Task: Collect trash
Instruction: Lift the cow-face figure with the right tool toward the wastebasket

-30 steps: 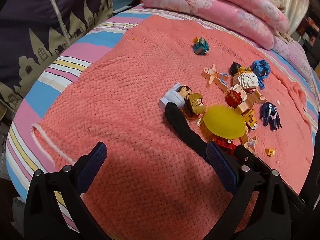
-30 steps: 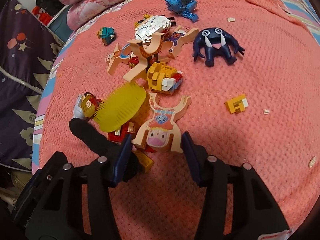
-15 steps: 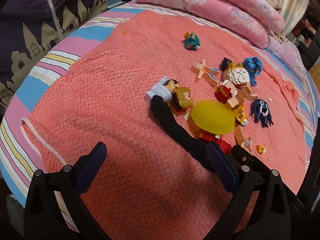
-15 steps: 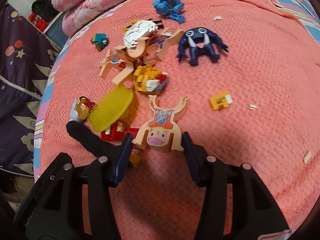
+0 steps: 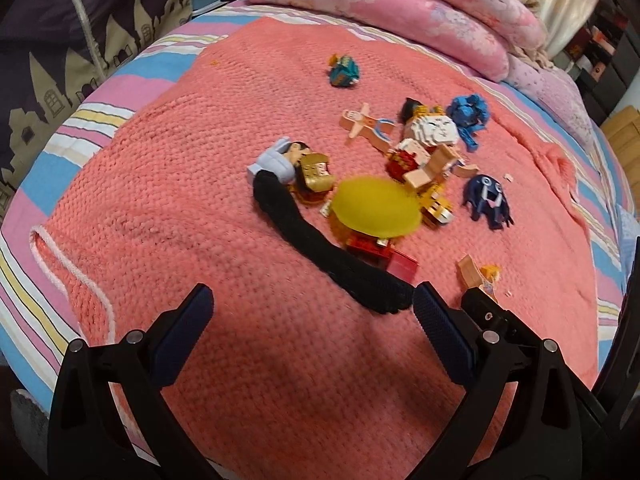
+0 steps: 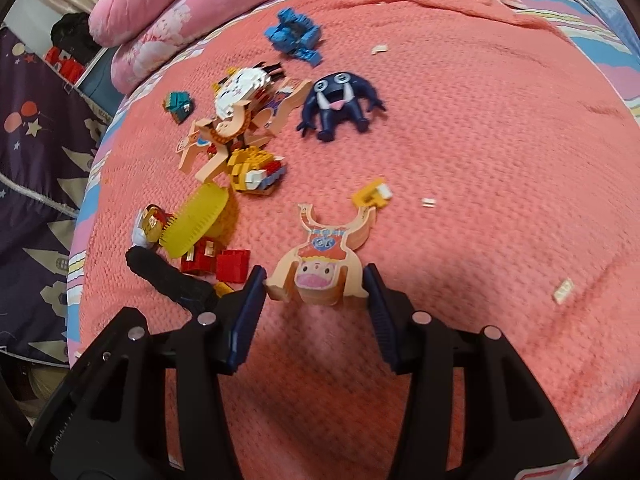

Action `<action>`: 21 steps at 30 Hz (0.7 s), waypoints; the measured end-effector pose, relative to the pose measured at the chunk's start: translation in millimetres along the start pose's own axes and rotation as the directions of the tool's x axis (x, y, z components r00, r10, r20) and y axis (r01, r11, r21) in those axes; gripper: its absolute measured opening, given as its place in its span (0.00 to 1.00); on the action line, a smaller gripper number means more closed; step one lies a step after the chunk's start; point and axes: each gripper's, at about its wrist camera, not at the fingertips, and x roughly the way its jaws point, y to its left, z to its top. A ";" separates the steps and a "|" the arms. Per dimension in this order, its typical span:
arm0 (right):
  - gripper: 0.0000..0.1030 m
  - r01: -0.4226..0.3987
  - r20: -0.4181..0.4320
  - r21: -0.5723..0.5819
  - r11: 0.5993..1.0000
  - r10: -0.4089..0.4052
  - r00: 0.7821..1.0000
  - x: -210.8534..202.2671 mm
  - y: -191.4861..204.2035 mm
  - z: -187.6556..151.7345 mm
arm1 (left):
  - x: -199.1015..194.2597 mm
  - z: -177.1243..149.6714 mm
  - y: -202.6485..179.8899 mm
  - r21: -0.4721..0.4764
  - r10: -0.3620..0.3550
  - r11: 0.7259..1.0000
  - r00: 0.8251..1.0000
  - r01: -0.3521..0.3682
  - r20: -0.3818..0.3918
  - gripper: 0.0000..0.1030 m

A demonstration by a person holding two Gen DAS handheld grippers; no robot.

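Note:
My right gripper (image 6: 314,280) is shut on a flat wooden cartoon figure (image 6: 320,264), pinched by its head between both pads, just right of the toy pile. That pile on the coral blanket (image 6: 480,160) holds a long black sock (image 5: 304,236), a yellow bristle brush (image 5: 376,212), red bricks (image 6: 216,260) and a white-faced brick figure (image 6: 240,88). My left gripper (image 5: 312,296) is open and holds nothing. Its right pad sits beside the sock's near end. A corner of the wooden figure (image 5: 470,274) shows in the left wrist view.
A dark blue monster toy (image 6: 340,104), a blue brick toy (image 6: 296,36), a teal toy (image 6: 179,106) and a small yellow brick piece (image 6: 374,194) lie around the pile. Small pale scraps (image 6: 564,290) dot the blanket. Pink quilts (image 5: 400,4) are heaped at the far side.
My right gripper has drawn the wooden figure away from the pile, toward the small yellow piece. The left gripper has backed off, so the sock's end now lies beside its right pad.

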 end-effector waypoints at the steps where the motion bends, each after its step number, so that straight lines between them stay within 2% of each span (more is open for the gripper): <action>1: 0.46 0.003 0.004 0.007 1.000 -0.003 1.000 -3.0 -2.4 -0.8 | -1.9 -1.2 -3.1 0.008 -0.003 1.000 1.000 0.003 -0.002 0.95; 11: 0.46 0.029 0.049 0.080 0.996 -0.033 0.998 -36.1 -32.6 -6.2 | -20.7 -10.3 -32.9 0.080 -0.055 0.995 0.998 0.055 -0.006 0.95; 21: 0.46 0.048 0.124 0.159 0.986 -0.069 0.990 -79.8 -62.0 -7.0 | -48.4 -14.8 -73.1 0.168 -0.125 0.978 0.992 0.122 0.012 0.95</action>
